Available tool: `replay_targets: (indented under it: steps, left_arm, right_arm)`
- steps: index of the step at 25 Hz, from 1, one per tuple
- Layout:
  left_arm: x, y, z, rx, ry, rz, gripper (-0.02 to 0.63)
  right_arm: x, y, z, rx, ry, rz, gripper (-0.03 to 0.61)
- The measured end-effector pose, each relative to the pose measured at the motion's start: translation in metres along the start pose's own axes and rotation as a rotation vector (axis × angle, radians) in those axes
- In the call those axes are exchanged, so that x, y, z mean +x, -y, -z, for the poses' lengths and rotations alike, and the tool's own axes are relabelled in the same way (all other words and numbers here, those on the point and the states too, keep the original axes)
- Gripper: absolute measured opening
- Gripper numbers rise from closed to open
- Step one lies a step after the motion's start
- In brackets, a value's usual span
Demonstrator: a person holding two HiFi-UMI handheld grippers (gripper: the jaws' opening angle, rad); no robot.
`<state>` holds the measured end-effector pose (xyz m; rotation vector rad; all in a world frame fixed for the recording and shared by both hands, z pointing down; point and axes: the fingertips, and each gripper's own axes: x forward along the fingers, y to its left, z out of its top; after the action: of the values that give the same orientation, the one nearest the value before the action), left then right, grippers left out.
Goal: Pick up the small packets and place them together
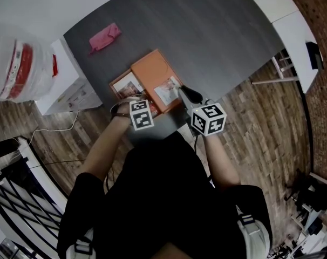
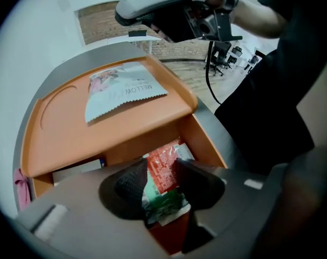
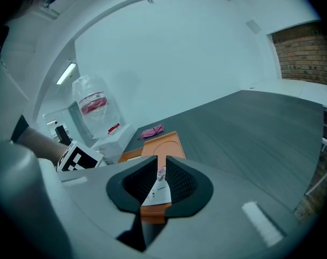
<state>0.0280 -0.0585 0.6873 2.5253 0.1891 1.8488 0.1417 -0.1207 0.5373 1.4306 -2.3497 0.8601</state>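
Left gripper (image 2: 161,169) — jaws part-closed, pads pinching one red-and-green packet (image 2: 164,177) inside the open orange box (image 2: 204,139), its long axis running up the gap toward me. Right gripper (image 3: 159,165) — nearly closed on one white packet (image 3: 158,190). Beyond the box's far wall, one orange lid (image 2: 72,139); one pale packet (image 2: 123,90) lies flat near its far edge, with the right gripper nearer to it. Packets counted: three.

Flat orange plastic tray (image 1: 152,72), plain. On it: white paper packet (image 2: 123,90), pink print at one end. Before the tray: white slim packet (image 3: 157,190), pink top. Below the tray: red-and-green foil packet (image 2: 162,171). Beyond it: pink cloth pouch (image 1: 104,36). Under it: dark grey wood-grain table (image 1: 217,31).
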Motion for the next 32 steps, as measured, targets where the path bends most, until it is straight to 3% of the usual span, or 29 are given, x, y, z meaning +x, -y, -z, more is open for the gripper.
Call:
replay_targets:
  steps: [3,5,8,10,11,14,18,21,24,32]
  left_arm:
    - [-0.005,-0.003,0.0,-0.044,0.042,-0.01,0.121]
    - [-0.009,-0.007,-0.002,-0.068,0.069,-0.026,0.002]
    - [-0.011,-0.004,-0.001,-0.116,0.073,0.008,0.002]
    - [-0.01,0.002,0.001,-0.177,0.066,0.068,0.141]
    - [-0.01,0.003,-0.001,-0.21,0.075,0.088,0.177]
    - [-0.015,-0.004,-0.006,-0.291,0.117,0.102,0.178]
    - [-0.024,-0.019,-0.003,-0.32,0.136,0.061,0.179]
    - [-0.023,-0.023,-0.007,-0.312,0.159,0.052,0.233]
    - [-0.017,-0.014,-0.004,-0.294,0.113,0.068,0.311]
    - [-0.002,-0.013,-0.002,-0.253,0.095,-0.038,0.324]
  right_arm:
    - [0.001,0.0,-0.001,-0.005,-0.003,-0.003,0.049]
    - [0.002,0.001,-0.001,-0.008,-0.007,-0.006,0.048]
    - [0.004,0.001,-0.002,-0.011,-0.01,-0.009,0.048]
    - [0.005,0.0,-0.002,-0.015,-0.012,-0.012,0.048]
    - [0.006,-0.001,-0.003,-0.017,-0.013,-0.013,0.048]
    - [0.006,-0.001,-0.004,-0.02,-0.013,-0.013,0.048]
    - [0.005,0.0,-0.002,-0.016,-0.013,-0.007,0.048]
    - [0.002,0.003,-0.001,-0.011,-0.014,0.001,0.048]
    - [0.002,0.004,-0.001,-0.005,-0.013,0.004,0.048]
    - [0.004,0.003,0.0,-0.007,-0.018,0.002,0.046]
